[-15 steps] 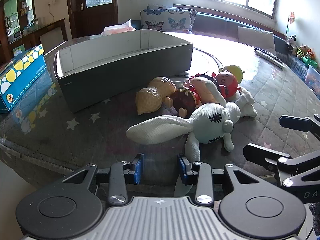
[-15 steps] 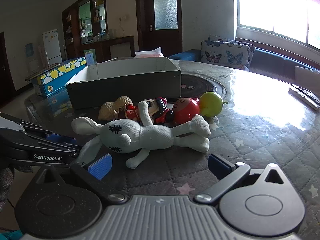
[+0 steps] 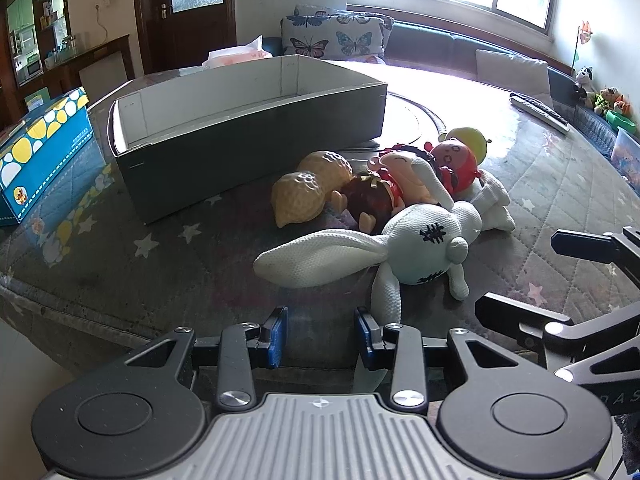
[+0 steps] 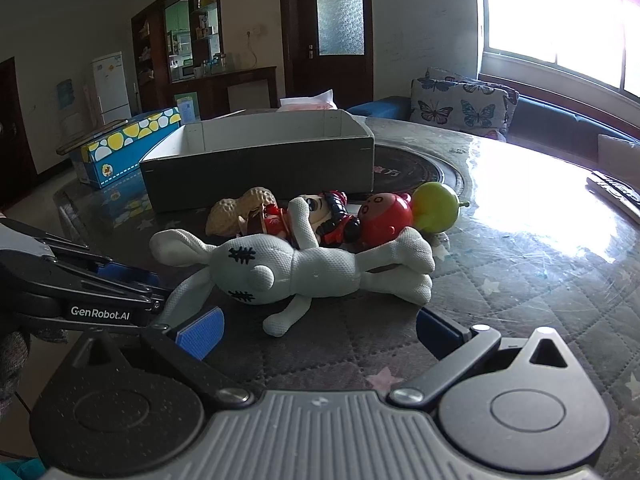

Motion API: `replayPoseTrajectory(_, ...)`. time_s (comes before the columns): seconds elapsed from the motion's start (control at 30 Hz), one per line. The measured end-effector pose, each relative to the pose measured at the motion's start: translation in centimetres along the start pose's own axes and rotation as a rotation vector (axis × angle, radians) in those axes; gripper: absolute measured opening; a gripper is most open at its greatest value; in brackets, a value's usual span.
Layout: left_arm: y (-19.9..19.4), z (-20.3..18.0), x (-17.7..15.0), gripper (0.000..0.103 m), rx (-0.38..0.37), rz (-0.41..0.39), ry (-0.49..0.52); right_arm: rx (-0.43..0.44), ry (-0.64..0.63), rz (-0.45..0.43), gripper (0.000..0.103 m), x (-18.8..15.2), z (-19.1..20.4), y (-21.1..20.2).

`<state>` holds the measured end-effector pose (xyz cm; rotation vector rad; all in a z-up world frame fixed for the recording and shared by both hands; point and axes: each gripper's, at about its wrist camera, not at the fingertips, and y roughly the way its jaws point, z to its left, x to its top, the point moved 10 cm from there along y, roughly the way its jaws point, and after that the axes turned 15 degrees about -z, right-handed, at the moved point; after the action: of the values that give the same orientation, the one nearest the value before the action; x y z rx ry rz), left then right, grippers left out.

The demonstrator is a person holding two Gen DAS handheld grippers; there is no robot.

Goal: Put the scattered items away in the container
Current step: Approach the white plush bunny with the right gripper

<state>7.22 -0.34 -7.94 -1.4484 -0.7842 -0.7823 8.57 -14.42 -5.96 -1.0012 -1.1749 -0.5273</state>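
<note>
Nothing has gone into the container yet, as far as the two views show: the long open cardboard box with dark grey outer walls and pale inside [image 3: 256,136] sits on the quilted, star-patterned dark table cover [image 3: 160,264], and the part of its interior that is visible looks bare. All the scattered items lie in one heap just in front of the box's near wall — a white knitted rabbit plush with black stitched eyes [image 4: 280,268] stretched out nearest the grippers, a tan peanut-shaped toy [image 3: 308,196] close to the box, a small doll figure in red with dark hair [image 3: 384,196] tucked against the rabbit, a red round-headed toy [image 4: 384,218] and, touching it, a yellow-green ball-like toy [image 4: 436,204]. The right gripper [image 4: 316,332] has its jaws spread wide with nothing between them, pointed at the rabbit from just short of it. The left gripper [image 3: 320,336] is also released — its blue pads stand apart, empty, near the rabbit's dangling leg. Judging from this, the whole job is still ahead: five toys to lift over the wall, with the rabbit the likely first pick.
</note>
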Motion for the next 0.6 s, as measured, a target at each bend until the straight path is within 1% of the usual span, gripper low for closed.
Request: replayPoseTrajectory(0.6,0.11,-0.01,0.01,0.038,-0.003,0.007,-0.001,0.022,-0.012,0.011,0.103,-0.20,0.71,0.70)
